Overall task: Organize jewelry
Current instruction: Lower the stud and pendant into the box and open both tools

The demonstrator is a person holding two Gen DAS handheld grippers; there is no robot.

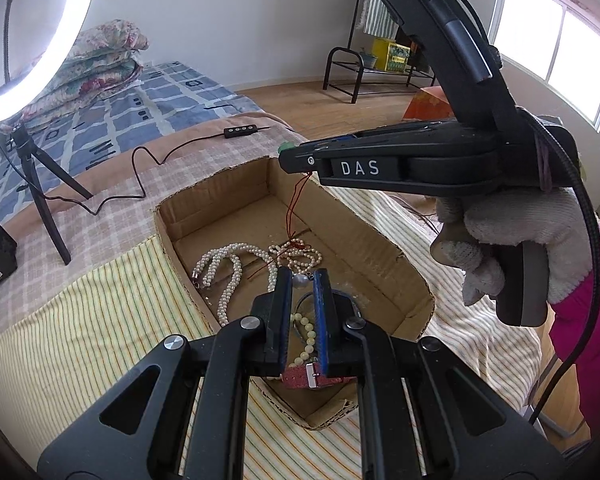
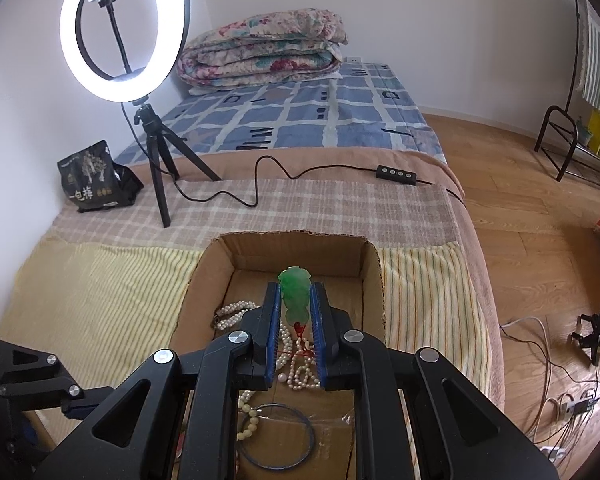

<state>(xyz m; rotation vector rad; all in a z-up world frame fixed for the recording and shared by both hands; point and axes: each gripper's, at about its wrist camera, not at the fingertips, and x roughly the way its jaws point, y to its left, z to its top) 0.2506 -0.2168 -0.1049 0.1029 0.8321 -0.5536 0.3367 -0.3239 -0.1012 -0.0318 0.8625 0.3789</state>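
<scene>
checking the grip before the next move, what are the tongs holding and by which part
The right tongs pinch the green pendant by its flat sides, its red cord hanging into the box. The left tongs hold nothing.

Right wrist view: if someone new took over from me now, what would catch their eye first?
The green jade pendant, pinched between the fingers of the right hand-held gripper above the open cardboard box, its red cord trailing down into the box. Next, the glowing ring light on its tripod at the far left of the bed. Below the pendant, pearl necklaces lie tangled on the box floor.
</scene>
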